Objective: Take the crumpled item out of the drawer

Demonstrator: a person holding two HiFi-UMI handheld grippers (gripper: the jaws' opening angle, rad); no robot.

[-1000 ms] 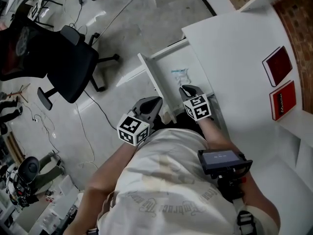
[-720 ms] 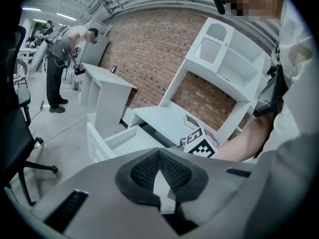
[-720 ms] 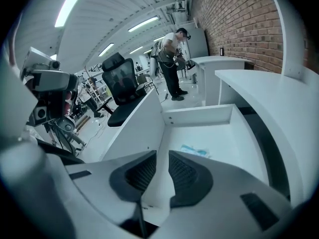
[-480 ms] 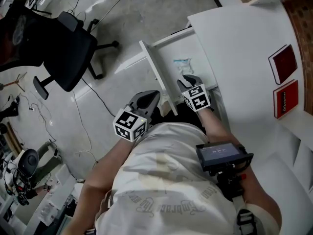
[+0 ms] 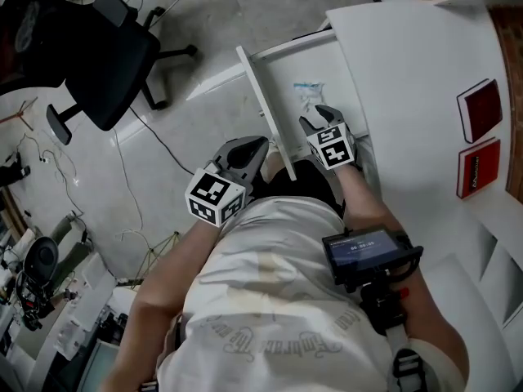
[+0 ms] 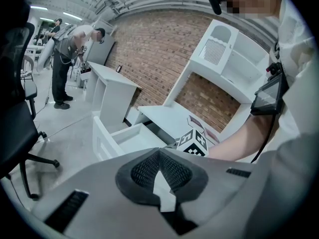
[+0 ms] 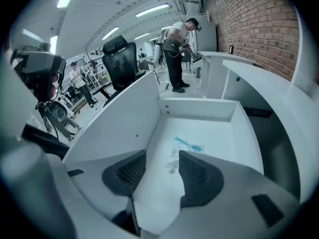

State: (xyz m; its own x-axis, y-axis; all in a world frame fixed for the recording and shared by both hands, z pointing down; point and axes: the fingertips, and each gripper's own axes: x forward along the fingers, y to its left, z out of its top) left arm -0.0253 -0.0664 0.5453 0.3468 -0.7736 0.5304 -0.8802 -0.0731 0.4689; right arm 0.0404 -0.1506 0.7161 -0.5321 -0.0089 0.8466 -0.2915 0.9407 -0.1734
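Crumpled item (image 7: 182,148), one, in the single drawer (image 7: 199,108); right claw (image 7: 160,158) just-opening, spread, empty; left claw (image 6: 160,158) pressed together.

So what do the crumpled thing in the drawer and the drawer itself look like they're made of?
The crumpled item looks like thin clear plastic film, perhaps a wrapper: creased, see-through, with blue print. The drawer looks like white painted or laminated board: flat, smooth matt panels, square joints.

Left gripper (image 5: 255,147) — grey, two-jaw, with a black-and-white marker cube — has its jaws together and empty, tilted shallowly downward. Right gripper (image 5: 319,114), same grey build, points steeply down — its jaws have just been opening, pads apart, nothing between them. Left forearm (image 5: 181,251) and right forearm (image 5: 359,198) extend forward.
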